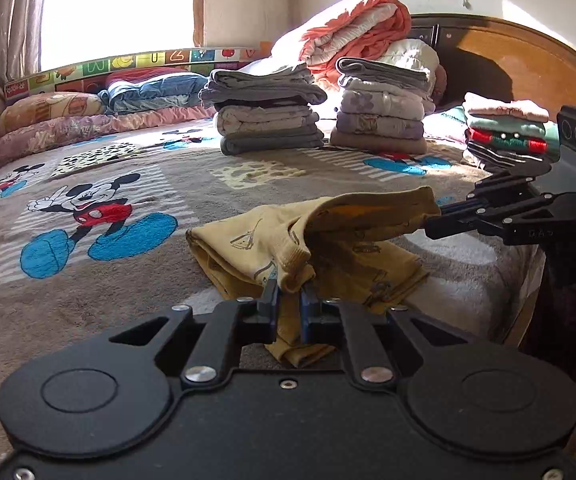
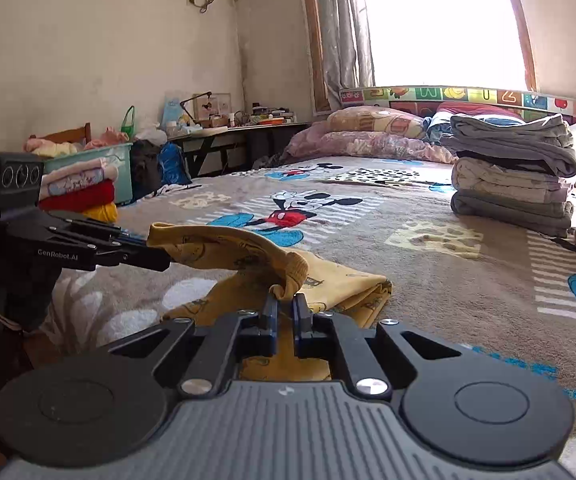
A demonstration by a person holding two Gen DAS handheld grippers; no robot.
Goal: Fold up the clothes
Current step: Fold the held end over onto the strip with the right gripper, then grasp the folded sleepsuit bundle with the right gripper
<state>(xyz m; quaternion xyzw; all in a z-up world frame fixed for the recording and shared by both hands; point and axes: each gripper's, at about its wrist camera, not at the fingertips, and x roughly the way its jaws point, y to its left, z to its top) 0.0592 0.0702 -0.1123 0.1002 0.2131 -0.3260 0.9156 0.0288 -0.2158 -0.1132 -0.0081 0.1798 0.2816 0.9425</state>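
**Left wrist view: yellow garment mid-fold, both grips on**

Left wrist view first: left gripper (image 1: 289, 294) with fingers (image 1: 268, 298) nearly together, clamped on a bunched ribbed edge of the mustard-yellow printed cotton garment (image 1: 248, 240). Right gripper (image 1: 433, 220) seen at the far right, fingers likewise pinched on the opposite end of the same raised flap. Rest of the garment lying partly doubled on the grey cartoon-mouse plush blanket covering the bed (image 1: 88, 280), near its front edge, well short of the stacks of folded grey and pale clothes (image 1: 268, 116) further back.

Right wrist view, same story mirrored: right gripper (image 2: 286, 312) closed tight on the ribbed hem of the garment (image 2: 347, 280), fingers (image 2: 299, 314) almost touching through the cloth; left gripper (image 2: 156, 254) pinching the other corner at the left, flap stretched between the two and lifted clear of the lower layer.

Judged step: carrying a held edge across to lay one half over the other. Fold apparently underway, not yet set down.

Next move likely calling for: keeping both corners level and taut, bringing the flap over the lower layer, matching edges, lowering before letting go. Risk: thick ribbing slipping, or the lower layer dragging along and skewing the fold.
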